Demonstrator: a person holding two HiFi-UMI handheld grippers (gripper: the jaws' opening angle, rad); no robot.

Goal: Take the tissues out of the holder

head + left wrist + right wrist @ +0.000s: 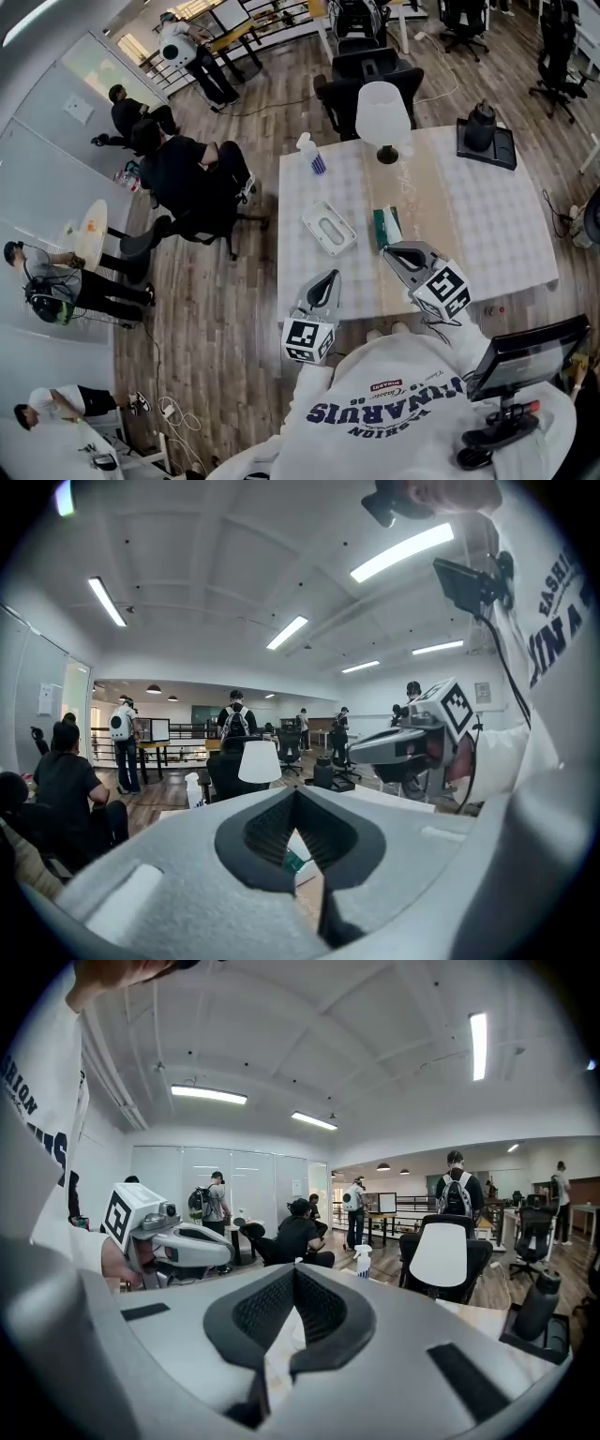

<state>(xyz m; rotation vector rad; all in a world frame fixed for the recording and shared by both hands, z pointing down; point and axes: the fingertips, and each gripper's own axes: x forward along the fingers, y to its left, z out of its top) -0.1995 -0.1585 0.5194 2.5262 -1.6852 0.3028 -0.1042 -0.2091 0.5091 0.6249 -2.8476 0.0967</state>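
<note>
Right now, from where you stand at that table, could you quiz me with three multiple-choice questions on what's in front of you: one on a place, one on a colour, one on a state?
1. Where is the tissue holder?
A. on the floor
B. on the white table, left of the green pack
C. on a chair

2. What colour is the lamp shade?
A. red
B. black
C. white

3. How do the left gripper and the right gripper stand?
A. both shut, empty
B. both wide open
C. left shut on a tissue

Answers:
1 B: the head view shows it lying on the tabletop beside the pack.
2 C: the shade is plain white.
3 A: each gripper view shows its jaws together with nothing between them.
</note>
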